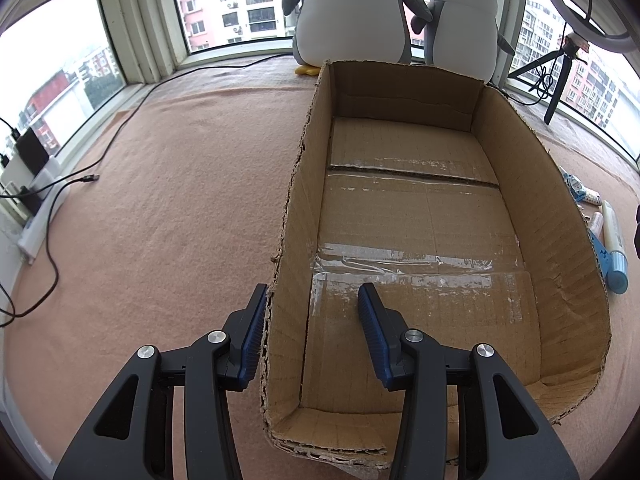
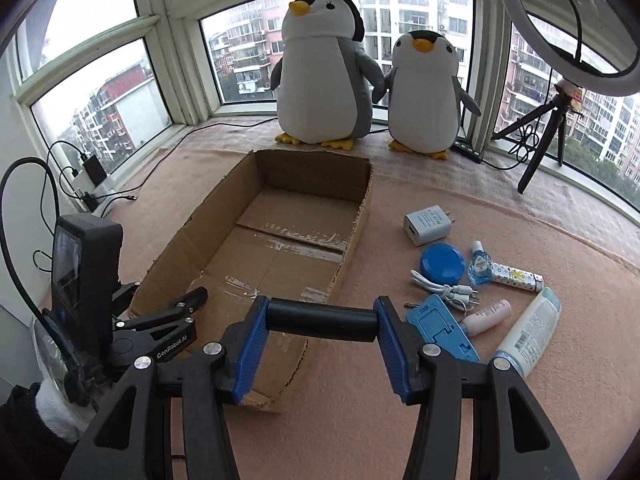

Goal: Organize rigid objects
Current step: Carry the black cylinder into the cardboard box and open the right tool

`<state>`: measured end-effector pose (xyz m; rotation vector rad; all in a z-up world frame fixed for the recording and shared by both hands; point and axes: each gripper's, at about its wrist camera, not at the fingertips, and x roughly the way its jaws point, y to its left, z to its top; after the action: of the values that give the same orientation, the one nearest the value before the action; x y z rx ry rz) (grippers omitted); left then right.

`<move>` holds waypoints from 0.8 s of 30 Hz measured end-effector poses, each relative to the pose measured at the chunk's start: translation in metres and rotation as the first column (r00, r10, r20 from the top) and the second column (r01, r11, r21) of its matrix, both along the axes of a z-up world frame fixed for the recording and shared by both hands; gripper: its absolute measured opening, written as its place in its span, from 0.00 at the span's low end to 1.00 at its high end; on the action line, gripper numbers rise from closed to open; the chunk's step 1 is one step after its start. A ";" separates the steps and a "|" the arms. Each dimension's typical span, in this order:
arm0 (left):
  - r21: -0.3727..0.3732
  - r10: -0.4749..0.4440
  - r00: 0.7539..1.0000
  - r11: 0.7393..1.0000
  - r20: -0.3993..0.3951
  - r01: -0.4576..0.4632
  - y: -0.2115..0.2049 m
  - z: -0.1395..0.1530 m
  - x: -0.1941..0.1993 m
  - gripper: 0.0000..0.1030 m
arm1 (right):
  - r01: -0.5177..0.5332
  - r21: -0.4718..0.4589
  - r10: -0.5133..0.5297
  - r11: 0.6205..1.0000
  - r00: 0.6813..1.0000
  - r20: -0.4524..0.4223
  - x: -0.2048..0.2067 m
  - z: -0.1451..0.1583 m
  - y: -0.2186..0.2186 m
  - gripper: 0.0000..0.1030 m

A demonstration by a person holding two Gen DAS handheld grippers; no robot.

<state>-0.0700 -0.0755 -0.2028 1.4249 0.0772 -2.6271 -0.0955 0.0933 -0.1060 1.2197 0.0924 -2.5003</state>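
one black cylinder [image 2: 322,319] sits clamped in the right gripper [image 2: 320,334] (left gripper [image 1: 310,334] gapes, straddling the cardboard box [image 1: 576,264] wall); next, lower it inside.

Black cylinder [image 2: 322,320] lies crosswise over the empty, seemingly flapless cardboard box [image 2: 224,204]

Soft overcast daylight from windows [image 2: 120,92], blown-out sky, fisheye bending, dark vignetted corners
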 end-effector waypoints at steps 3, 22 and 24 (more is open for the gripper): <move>-0.001 0.000 1.000 1.000 0.000 0.000 0.000 0.000 0.000 0.42 | -0.032 -0.008 0.033 0.999 0.999 0.004 -0.009 -0.001 -0.018 0.47; -0.011 -0.002 1.000 1.000 0.001 0.002 0.002 0.000 0.000 0.42 | -0.032 -0.036 0.033 0.999 0.999 0.038 -0.026 -0.008 -0.030 0.67; -0.012 -0.003 1.000 1.000 0.000 0.003 0.001 0.000 0.000 0.42 | -0.026 -0.033 0.027 0.999 0.999 0.038 -0.027 -0.007 -0.028 0.67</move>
<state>-0.0703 -0.0746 -0.2032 1.4226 0.0591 -2.6251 -0.1222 0.0651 -0.1130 1.2447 0.0581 -2.4447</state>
